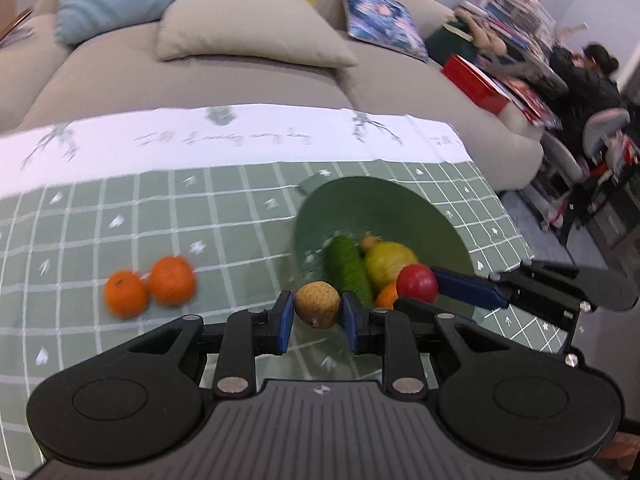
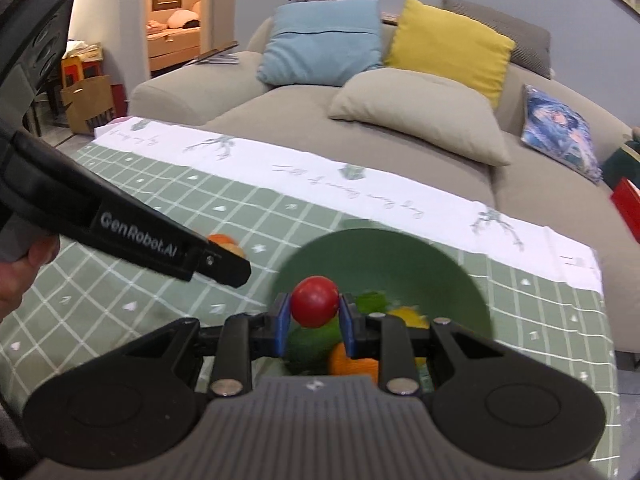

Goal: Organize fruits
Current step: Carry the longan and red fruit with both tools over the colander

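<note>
Checked green tablecloth point(image 1: 200, 208) fronts a beige sofa point(image 1: 200, 76). Left gripper point(image 1: 318, 312) is clamped on a brown fruit point(image 1: 318, 304), right gripper point(image 2: 312, 314) on a red fruit point(image 2: 315, 301), both raised over the green bowl point(image 2: 400, 256), probably for sorting. Two oranges point(image 1: 150, 286) lie loose nearby.

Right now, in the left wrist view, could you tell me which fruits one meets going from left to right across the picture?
Small orange → larger orange → brown fruit in the left gripper → red fruit in the right gripper.
</note>
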Available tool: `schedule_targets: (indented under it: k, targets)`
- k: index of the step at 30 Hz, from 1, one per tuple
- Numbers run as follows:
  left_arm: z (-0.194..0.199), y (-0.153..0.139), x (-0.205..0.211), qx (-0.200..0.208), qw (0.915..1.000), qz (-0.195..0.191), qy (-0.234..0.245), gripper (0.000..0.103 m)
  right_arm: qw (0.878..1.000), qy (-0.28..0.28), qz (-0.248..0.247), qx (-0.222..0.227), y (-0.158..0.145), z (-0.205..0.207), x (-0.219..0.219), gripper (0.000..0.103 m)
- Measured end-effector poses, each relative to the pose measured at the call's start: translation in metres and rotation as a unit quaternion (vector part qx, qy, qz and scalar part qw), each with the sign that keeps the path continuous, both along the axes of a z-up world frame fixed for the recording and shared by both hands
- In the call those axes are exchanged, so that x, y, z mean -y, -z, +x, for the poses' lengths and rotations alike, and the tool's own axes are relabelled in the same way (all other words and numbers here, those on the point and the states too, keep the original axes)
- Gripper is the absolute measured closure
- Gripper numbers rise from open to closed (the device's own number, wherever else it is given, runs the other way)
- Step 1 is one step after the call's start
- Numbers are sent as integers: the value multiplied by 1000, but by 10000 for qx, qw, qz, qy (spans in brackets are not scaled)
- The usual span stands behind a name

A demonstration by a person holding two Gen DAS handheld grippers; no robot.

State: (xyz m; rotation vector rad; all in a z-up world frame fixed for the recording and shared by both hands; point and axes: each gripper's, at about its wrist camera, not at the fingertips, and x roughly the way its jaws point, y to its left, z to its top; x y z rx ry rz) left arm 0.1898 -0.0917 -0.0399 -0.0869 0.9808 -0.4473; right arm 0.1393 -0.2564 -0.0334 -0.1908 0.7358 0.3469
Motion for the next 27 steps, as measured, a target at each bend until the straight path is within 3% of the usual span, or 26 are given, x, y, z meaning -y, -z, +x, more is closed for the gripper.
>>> schedule_targets:
  k: [9,18,27]
  targets:
    - [43,18,37,-275,9993,-234,137,74,9993,140,-257,-228,21,55,31,81]
    - [77,37,52,-570,9983,-38,-71,74,9981,110,-207,-575,50,107,42,81]
    - [88,51,58,-775,9968,114,-136,74,9970,-87,-229,-734,67,120,38,81]
